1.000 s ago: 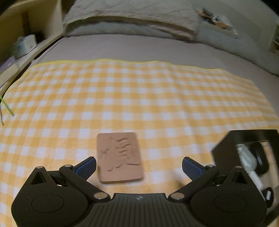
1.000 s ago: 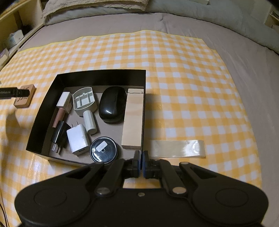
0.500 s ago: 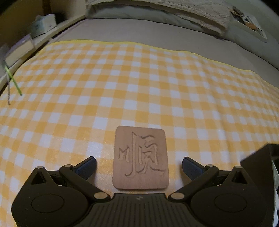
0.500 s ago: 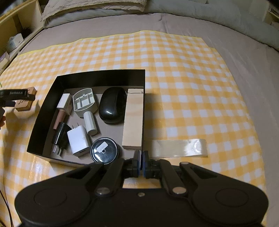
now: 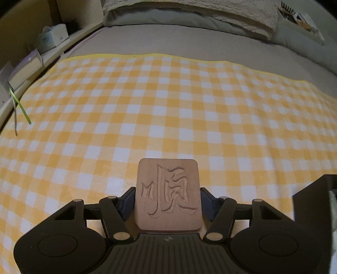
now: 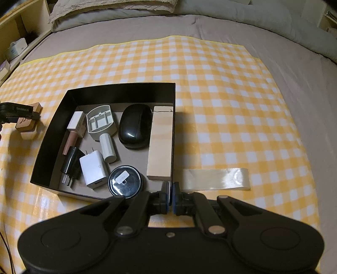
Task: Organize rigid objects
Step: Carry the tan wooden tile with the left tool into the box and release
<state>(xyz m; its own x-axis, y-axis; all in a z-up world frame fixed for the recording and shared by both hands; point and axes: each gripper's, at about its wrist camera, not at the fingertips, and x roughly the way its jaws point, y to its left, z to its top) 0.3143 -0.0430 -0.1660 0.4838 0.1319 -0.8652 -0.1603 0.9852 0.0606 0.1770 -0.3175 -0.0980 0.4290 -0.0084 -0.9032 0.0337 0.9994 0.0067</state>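
My left gripper (image 5: 167, 202) is shut on a small wooden block (image 5: 167, 195) carved with a Chinese character, its pads pressing the block's two sides just above the checked cloth. In the right wrist view the block (image 6: 26, 124) and the left gripper (image 6: 19, 110) sit left of the black box (image 6: 50, 134). The box holds a black mouse (image 6: 134, 128), a long wooden block (image 6: 161, 143), a white charger (image 6: 93, 168), a black plug (image 6: 70, 164), a round black lid (image 6: 124, 181) and several other small items. My right gripper (image 6: 170, 197) is shut and empty at the box's near right corner.
A strip of clear tape (image 6: 217, 179) lies on the yellow checked cloth (image 6: 231, 105) right of the box. The cloth covers a grey bed with pillows (image 5: 189, 12) at the far end. Shelves with boxes (image 5: 52, 38) stand on the left. The box's corner (image 5: 311, 202) shows at the left wrist view's right.
My left gripper has moved forward around the carved block and closed on its sides. The block now sits slightly raised between the fingers. My right gripper has stayed put.
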